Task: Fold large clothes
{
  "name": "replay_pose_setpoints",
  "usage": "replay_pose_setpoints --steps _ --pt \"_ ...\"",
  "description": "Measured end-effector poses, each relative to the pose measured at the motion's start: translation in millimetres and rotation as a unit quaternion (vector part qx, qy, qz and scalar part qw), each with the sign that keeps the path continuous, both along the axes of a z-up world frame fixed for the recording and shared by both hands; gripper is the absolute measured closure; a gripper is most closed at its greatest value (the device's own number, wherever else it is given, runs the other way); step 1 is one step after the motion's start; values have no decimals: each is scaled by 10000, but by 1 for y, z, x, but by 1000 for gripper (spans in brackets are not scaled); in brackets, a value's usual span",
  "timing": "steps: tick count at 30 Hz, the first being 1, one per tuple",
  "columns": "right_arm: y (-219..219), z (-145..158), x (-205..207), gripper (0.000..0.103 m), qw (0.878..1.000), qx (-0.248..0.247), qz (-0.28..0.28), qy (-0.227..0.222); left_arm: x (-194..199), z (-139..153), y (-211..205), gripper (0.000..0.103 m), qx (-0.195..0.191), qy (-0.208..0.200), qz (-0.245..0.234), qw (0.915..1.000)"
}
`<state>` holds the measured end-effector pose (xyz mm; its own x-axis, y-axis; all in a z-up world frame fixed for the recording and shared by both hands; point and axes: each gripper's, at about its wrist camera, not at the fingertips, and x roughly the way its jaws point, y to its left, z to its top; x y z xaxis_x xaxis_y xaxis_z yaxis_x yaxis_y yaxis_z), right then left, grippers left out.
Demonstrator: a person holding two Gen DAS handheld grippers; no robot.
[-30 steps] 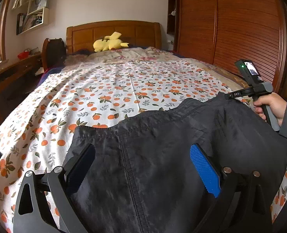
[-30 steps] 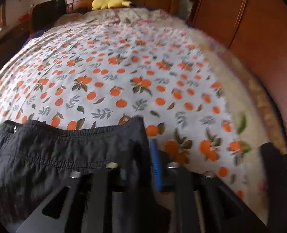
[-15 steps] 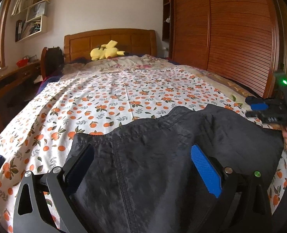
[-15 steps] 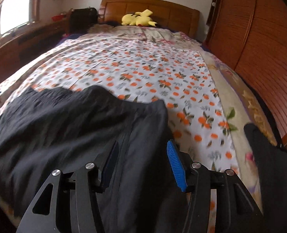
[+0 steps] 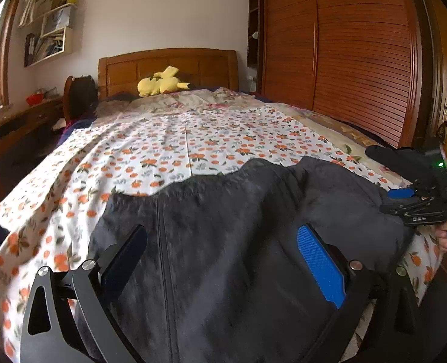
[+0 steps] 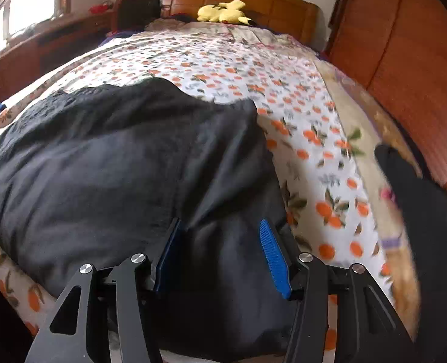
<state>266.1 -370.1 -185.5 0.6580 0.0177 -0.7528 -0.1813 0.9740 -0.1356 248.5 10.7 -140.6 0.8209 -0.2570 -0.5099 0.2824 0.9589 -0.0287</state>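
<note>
Your dark garment (image 5: 238, 242) lies spread across the near end of the bed (image 5: 193, 139), toward 6 o'clock. Your left gripper (image 5: 223, 260) and right gripper (image 6: 220, 254) both hover over it, jaws spread, pinching nothing.

Dark garment (image 5: 238, 242) matt woven cloth; bedsheet (image 5: 193, 139) printed cotton-like; headboard (image 5: 169, 66) glossy wood; gripper pads (image 6: 273, 260) ribbed blue.

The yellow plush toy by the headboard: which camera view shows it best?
The left wrist view: the yellow plush toy lies sharp and level against the headboard. The right wrist view shows it too, but near the top edge, more distorted.
</note>
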Motion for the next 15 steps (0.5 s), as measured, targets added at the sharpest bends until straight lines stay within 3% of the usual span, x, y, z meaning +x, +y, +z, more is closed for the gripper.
replay_pose_setpoints --steps 7,15 --pt "4 15 -18 53 9994 119 113 -293 -40 -5 20 3 -78 213 437 9988" --pt "58 36 -35 46 9935 349 911 -580 -66 -14 60 3 72 478 1100 9928"
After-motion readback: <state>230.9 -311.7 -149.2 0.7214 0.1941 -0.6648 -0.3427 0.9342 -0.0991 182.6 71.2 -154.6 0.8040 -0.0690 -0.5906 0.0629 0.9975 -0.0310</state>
